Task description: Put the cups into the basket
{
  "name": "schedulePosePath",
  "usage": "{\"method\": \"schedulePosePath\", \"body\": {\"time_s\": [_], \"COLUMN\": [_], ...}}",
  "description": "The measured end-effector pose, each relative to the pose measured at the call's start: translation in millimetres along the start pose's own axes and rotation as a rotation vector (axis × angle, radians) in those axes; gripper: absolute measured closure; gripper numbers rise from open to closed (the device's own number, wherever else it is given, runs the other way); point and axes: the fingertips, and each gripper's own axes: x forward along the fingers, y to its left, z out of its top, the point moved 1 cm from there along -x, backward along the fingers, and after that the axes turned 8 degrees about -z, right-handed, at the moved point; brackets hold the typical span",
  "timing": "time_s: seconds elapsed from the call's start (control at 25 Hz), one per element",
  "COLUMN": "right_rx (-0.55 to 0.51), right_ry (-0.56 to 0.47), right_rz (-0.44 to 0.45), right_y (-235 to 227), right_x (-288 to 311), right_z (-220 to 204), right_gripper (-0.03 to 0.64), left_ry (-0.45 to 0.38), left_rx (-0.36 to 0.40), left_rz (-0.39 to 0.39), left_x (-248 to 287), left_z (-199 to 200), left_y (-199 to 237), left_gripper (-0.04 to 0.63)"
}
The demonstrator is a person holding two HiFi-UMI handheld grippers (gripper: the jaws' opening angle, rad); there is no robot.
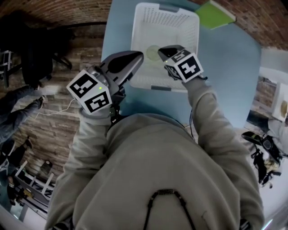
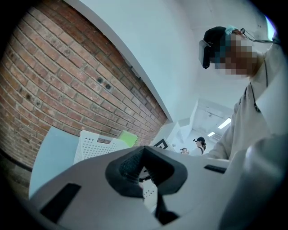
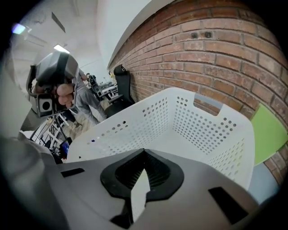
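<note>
Left gripper (image 2: 144, 150): jaws closed together, empty, its tip at the near rim of the basket (image 1: 189, 27).
Right gripper (image 3: 144, 152): jaws closed, empty, over the basket interior.
Cup (image 1: 153, 53): pale green, on the basket floor between both tips.
Basket: white, perforated, on blue table (image 1: 225, 58).
Markings: black-and-white square codes on each cube (image 1: 90, 92).

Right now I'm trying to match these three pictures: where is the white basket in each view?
Head view: basket top centre, on the blue table.
Left gripper view: basket lower left of centre, just above the jaws.
Right gripper view: basket fills centre and right, beyond the jaws.
Shared landmark: green board by the basket's far corner, in all three.
</note>
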Motion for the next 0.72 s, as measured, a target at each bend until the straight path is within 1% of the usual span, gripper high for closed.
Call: {"method": "schedulePosePath", "body": {"time_s": [0.32,0.48,0.6,0.72], "right_rx": [0.053,0.093,0.15,0.19], "right_ry": [-0.048,-0.1,-0.157,-0.184], "right_rz": [0.007,0.022,0.07,0.073], "right_y": [18.6,31.6,43.8,46.7], "right_x": [-25.1,-44.0,-64.2,-84.3], "right_z": [-10.1,-8.7,-12.4,-24.2], "right_gripper": [0.604,0.604,0.604,0.604], "left_ry": [0.009,0.019,0.026,0.044], "left_rx": [-0.001,0.004,0.02,0.05], "left_rz": [-0.03,-0.043,-0.06,-0.084], "left_x": [-3.8,-7.1,-5.3,-1.5], "left_z": [-13.4,-21.0,-22.4,-23.0], "left_y": [-30.9,-46.0,-63.8,-83.2], "left_gripper": [0.6,0.6,0.6,0.6]}}
